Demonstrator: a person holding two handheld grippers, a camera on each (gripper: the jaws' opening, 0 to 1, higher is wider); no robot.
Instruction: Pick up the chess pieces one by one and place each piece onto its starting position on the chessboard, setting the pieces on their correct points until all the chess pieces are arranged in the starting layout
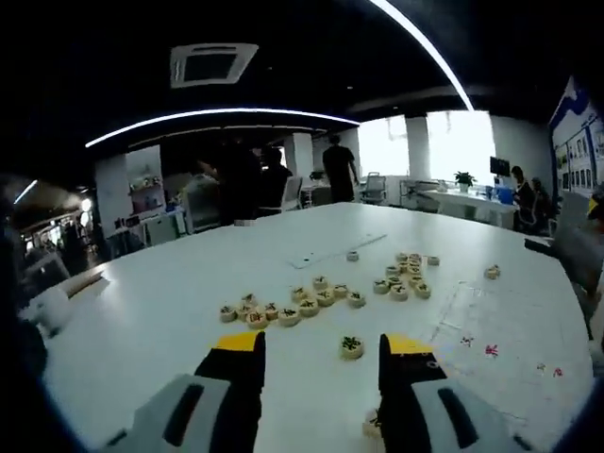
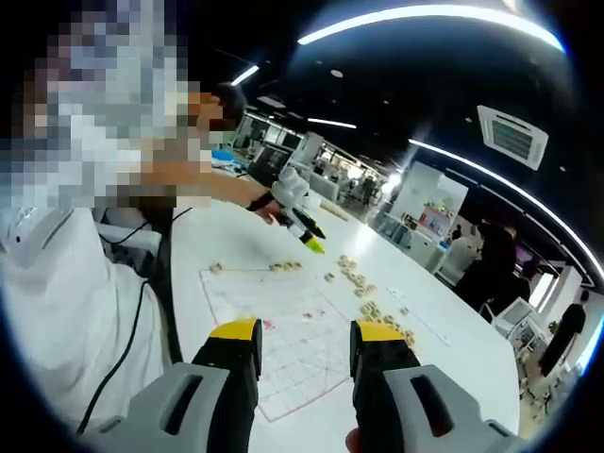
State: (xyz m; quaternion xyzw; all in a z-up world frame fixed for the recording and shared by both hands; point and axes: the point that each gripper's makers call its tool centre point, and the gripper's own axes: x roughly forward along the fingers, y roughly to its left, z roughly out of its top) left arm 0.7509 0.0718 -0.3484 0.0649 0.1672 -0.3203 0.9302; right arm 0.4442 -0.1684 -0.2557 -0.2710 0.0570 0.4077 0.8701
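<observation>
Chess pieces [image 1: 311, 302] are scattered in loose clusters on the white table [image 1: 170, 311], beside the chessboard [image 1: 510, 340], which is laid flat as a thin printed sheet. One piece [image 1: 352, 347] is located just ahead of the left gripper [image 1: 321, 354], whose jaws are spread wide with nothing between them. In the right gripper view, the right gripper [image 2: 294, 340] is held above the chessboard [image 2: 293, 330], jaws wide apart and empty. The left gripper [image 2: 300, 225] is seen beyond, near the pieces [image 2: 363, 293].
</observation>
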